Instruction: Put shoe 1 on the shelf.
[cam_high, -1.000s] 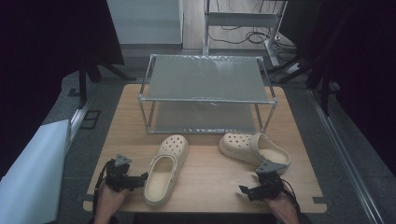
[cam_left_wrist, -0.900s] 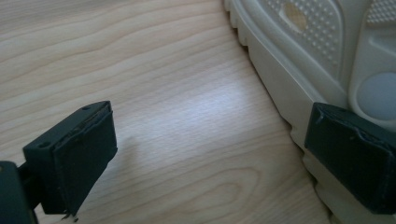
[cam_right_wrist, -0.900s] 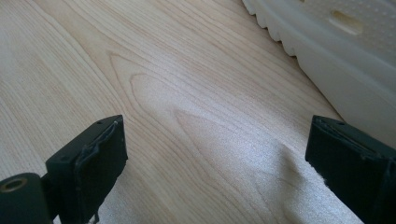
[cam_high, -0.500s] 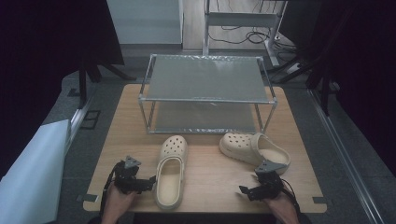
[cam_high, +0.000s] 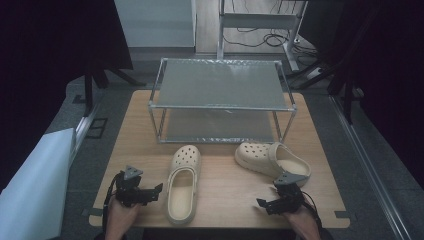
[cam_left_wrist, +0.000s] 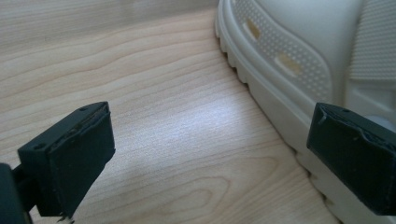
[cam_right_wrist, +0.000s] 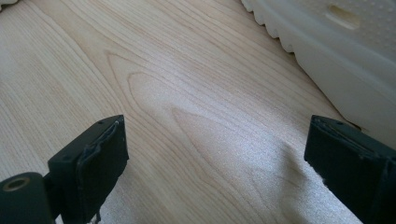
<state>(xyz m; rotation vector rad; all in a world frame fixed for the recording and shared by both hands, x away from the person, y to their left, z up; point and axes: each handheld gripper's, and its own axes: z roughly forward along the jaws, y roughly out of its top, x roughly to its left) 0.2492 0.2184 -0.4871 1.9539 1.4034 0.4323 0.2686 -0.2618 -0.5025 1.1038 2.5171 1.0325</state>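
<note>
Two cream clogs lie on the wooden table (cam_high: 225, 192). The left clog (cam_high: 183, 182) points away from me, toe toward the rack. The right clog (cam_high: 272, 160) lies crosswise with its toe to the left. My left gripper (cam_high: 156, 191) rests low at the table's front left, open, its jaws facing the left clog's side (cam_left_wrist: 289, 70) just beside it. My right gripper (cam_high: 262, 205) sits at the front right, open and facing left, with the right clog's sole edge (cam_right_wrist: 345, 60) close on its right. Bare wood lies between each pair of jaws.
A two-tier metal rack (cam_high: 220, 100) with mesh shelves stands at the table's back half. A pale board (cam_high: 35, 190) leans off the left side. Stands and cables (cam_high: 260, 35) occupy the floor behind the table.
The left clog has turned from a tilt to lying straight, toe toward the rack, and sits a little farther right. My left gripper shifted right beside it. The right gripper stayed put.
</note>
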